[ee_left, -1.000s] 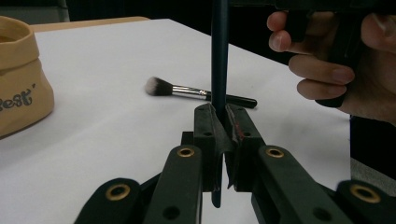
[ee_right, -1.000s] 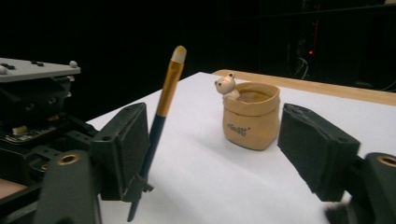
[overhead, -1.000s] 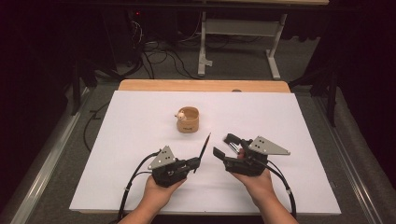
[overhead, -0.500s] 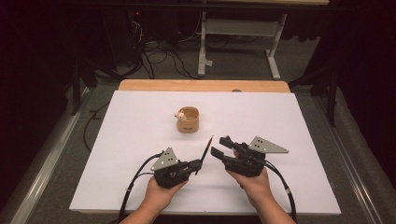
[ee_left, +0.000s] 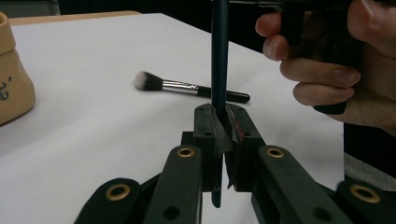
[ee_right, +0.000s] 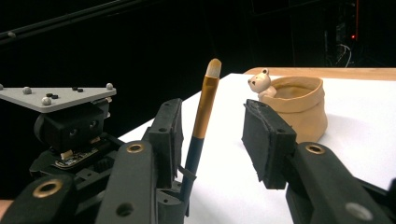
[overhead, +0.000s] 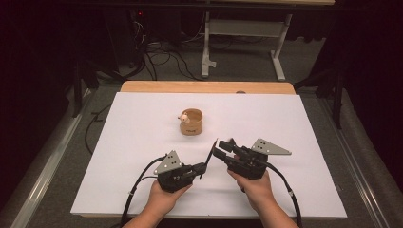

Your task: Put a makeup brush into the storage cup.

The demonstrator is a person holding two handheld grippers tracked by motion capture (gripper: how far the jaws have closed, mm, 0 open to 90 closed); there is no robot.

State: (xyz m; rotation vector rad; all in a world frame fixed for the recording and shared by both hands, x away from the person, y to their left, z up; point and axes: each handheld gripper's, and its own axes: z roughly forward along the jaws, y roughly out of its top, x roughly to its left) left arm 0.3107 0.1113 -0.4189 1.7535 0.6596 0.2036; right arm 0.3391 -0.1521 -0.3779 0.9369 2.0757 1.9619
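The left gripper is clamping the dark handle of a slim brush with a gold ferrule. The brush is rising between the jaws of the right gripper; these have just been closing but are not pressing it. Beyond them a tan pouch-shaped holder with a small bear is standing.

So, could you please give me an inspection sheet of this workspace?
Surface: white sheet on a wooden table.
Job's things: brush upright in left gripper; pot beyond.
Clutter: second brush lying flat on the sheet.
Grippers: left shut on the brush handle; right gripper jaws have just been closing, either side of the brush, not pressing.
Cables: a cable trails from each gripper.
Surroundings: dark floor, metal frame, loose wires.
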